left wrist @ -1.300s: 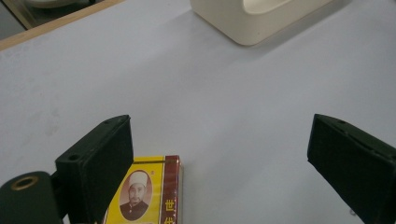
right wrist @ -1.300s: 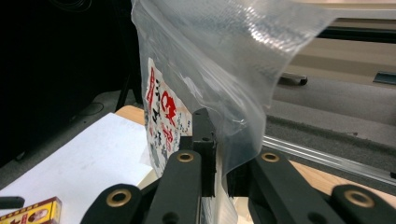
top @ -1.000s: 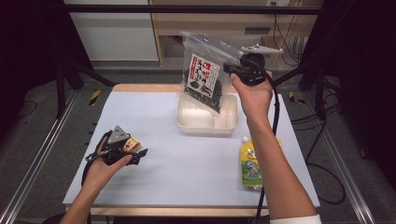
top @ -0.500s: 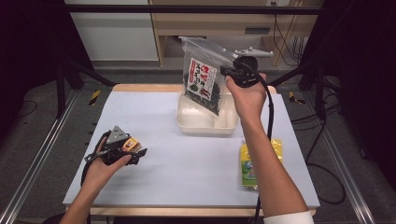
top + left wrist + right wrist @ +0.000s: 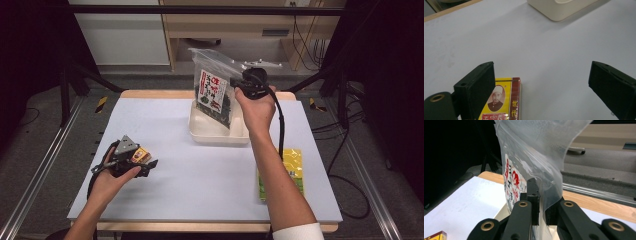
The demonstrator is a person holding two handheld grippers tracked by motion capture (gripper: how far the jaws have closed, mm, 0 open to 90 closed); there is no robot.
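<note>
A clear plastic bag with a red-and-white label and dark contents hangs over the cream tray at the back middle of the table. My right gripper is shut on the bag's right side, and the bag's lower end dips into the tray. In the right gripper view the jaws pinch the clear film of the bag. My left gripper rests open at the front left of the table. A small yellow-and-red box lies beside its left jaw, apart from the right one.
A yellow-green packet lies flat on the white table near the right edge, partly under my right forearm. The cream tray stands far ahead of the left gripper. Dark frame bars and cables surround the table.
My right hand has come down and a little toward the tray with the bag, so the bag's lower end now sits lower in the tray. The left hand has stayed put.
</note>
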